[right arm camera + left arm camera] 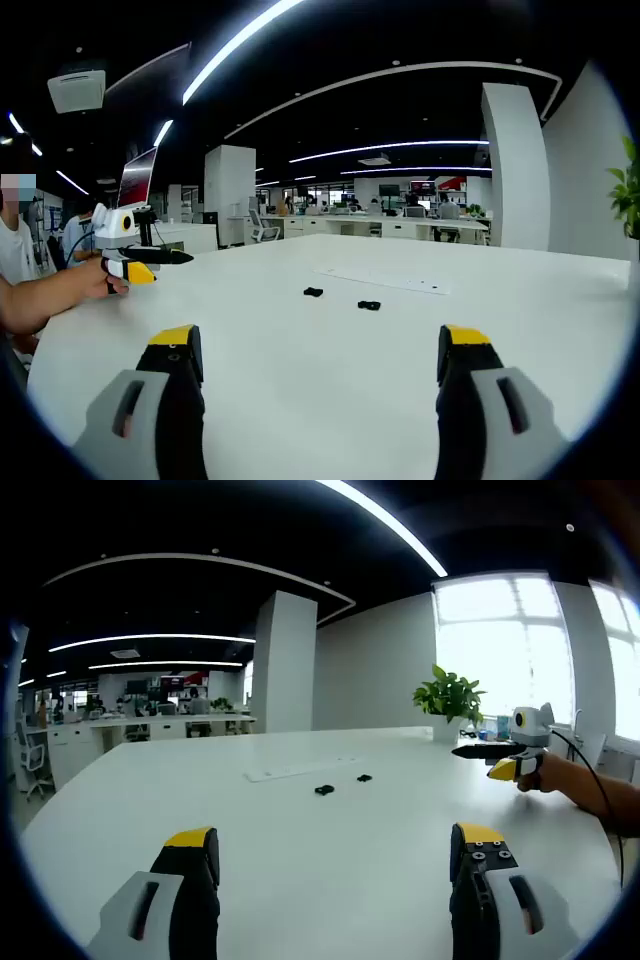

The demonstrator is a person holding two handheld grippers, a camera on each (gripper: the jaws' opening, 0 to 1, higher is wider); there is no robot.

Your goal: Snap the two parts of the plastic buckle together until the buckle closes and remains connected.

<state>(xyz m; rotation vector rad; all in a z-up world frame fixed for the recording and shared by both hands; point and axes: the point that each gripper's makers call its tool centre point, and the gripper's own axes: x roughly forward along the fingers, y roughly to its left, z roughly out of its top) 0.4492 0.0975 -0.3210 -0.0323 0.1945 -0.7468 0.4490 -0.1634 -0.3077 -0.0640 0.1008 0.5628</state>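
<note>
Two small black buckle parts lie apart on the white table (300, 880). In the left gripper view one part (323, 790) sits nearer and the other (364, 778) just right of it. In the right gripper view they are the left part (313, 292) and the right part (369, 305). My left gripper (335, 840) hovers open well short of them, holding nothing. My right gripper (318, 345) is open too, facing the parts from the other side. Each gripper shows in the other's view: the right gripper (492, 759) and the left gripper (150, 265), both held off the table.
A flat white strip (300, 771) lies just beyond the buckle parts, also seen as a strip (380, 280). A potted plant (449, 698) stands at the table's far edge. A person's forearm (50, 295) reaches in from the left. Office desks and a pillar (285, 660) stand behind.
</note>
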